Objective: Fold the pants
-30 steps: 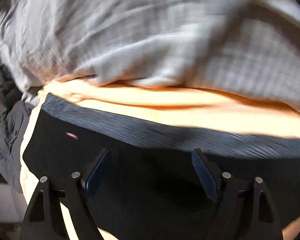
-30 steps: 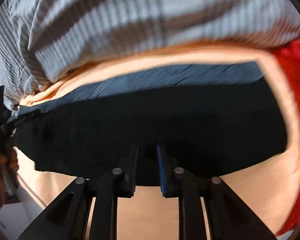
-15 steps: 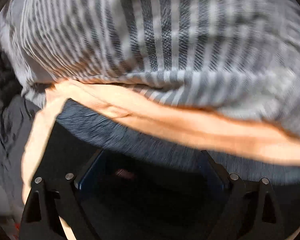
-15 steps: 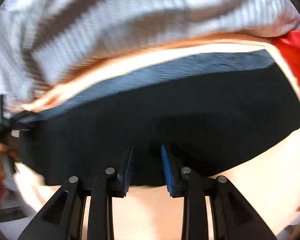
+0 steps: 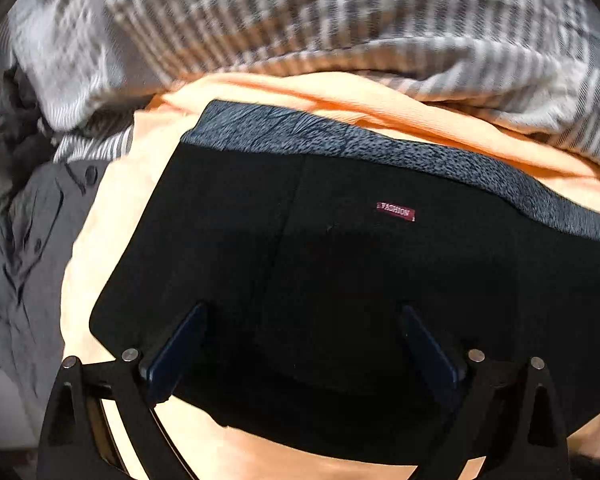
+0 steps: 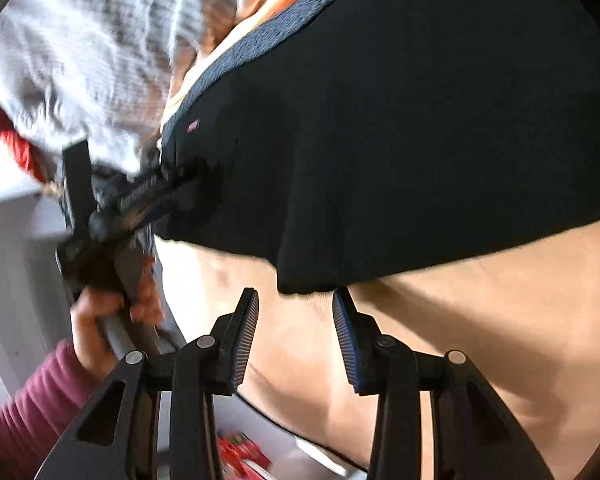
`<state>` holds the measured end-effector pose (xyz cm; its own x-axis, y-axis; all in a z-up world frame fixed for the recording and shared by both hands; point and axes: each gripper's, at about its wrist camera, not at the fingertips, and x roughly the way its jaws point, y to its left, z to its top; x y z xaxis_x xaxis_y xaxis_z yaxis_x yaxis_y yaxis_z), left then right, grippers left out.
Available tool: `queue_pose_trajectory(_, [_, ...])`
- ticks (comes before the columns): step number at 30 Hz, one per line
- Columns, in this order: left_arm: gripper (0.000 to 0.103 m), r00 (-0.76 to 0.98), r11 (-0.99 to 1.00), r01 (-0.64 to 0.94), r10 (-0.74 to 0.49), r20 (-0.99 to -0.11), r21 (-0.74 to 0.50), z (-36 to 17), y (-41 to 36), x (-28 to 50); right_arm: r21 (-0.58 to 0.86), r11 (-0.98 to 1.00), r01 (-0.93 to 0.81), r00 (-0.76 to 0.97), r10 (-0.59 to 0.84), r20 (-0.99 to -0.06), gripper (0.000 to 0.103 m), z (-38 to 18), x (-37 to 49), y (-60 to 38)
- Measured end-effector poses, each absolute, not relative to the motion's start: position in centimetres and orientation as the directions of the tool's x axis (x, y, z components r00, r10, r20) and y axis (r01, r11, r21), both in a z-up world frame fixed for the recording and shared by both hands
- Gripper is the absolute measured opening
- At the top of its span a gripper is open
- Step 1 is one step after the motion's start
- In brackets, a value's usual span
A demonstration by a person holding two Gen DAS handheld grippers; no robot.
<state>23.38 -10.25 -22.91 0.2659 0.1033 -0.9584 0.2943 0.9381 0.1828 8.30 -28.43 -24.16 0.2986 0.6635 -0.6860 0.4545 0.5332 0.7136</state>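
I see the black pants [image 5: 340, 280] lying folded on the orange cloth [image 5: 260, 92], waistband at twelve o'clock. My left gripper [image 5: 300, 344] and right gripper [image 6: 296, 320] are both opening, gripping nothing. The fabric looks soft and limp, so I'd pinch the near hem at six o'clock.

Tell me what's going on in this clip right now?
A person with a gripper in each hand is folding black pants, which lie folded on an orange cloth. The left gripper hangs over them, jaws wide and opening, gripping nothing. The right gripper, jaws also opening, sits at the pants' near edge with nothing between them.
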Motion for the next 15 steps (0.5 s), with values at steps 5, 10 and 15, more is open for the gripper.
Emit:
queue_pose_trajectory(5, [0.1, 0.252, 0.949, 0.279, 0.075, -0.965, 0.146, -22.1, -11.2, 22.5, 0.71, 0.501, 0.496, 0.314, 0.658, -0.684, 0.041, -24.7, 9.2, -28.0])
queue_pose_trajectory(10, [0.103, 0.246, 0.949, 0.281, 0.071, -0.967, 0.142, -22.8, -10.2, 23.2, 0.695, 0.463, 0.55, 0.319, 0.653, -0.687, 0.005, -24.7, 9.2, -27.9])
queue_pose_trajectory(15, [0.103, 0.221, 0.934, 0.319, 0.089, -0.971, 0.158, -21.7, -11.0, 22.5, 0.623, 0.559, 0.547, 0.206, 0.632, -0.747, 0.006, -24.1, 7.1, -28.3])
